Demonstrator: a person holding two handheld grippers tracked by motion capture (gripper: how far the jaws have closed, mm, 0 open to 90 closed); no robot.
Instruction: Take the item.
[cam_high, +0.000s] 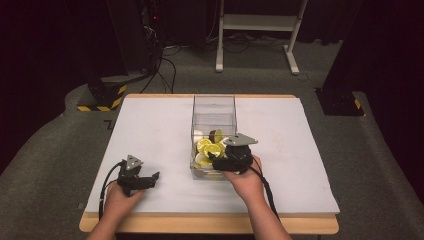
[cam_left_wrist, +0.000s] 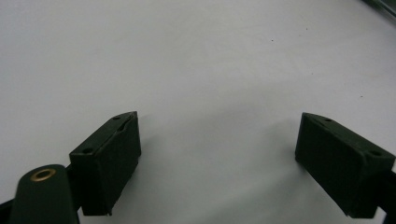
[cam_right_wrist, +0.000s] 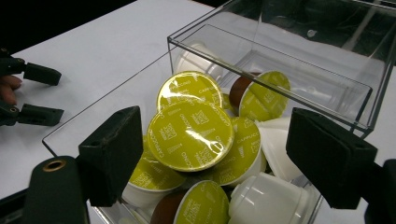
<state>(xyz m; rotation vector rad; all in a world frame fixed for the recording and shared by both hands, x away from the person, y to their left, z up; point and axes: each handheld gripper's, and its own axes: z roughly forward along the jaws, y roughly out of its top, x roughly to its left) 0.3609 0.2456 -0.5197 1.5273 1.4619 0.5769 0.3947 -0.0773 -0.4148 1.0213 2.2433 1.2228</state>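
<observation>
Broad white table under everything, bare beneath the left gripper, whose jaws in the left gripper view stand spread wide just above the plain surface with nothing between them. Well apart from those jaws, out toward the middle of the table, a clear plastic box, open-topped and long, with its near end just under the right gripper. Seen along the right gripper's own jaws, the box's transparent rim crosses above and beyond the jaw tips, the near wall below them. Jaws here spread apart, pinching nothing, hovering over the heap inside. Piled in that near end, coffee capsules: white cups with yellow-green foil lids, a few brown-bodied ones among them. Straight in the gap between the two jaws, the topmost capsule, lid up and tilted toward the camera, nearer the left-hand jaw than the right-hand one and lying below the pads; contact with either pad not shown. Just behind it, farther from the jaws, a second lid-up capsule. Beside the right-hand jaw, an overturned white capsule. Below the gap, a brown capsule on its side.
</observation>
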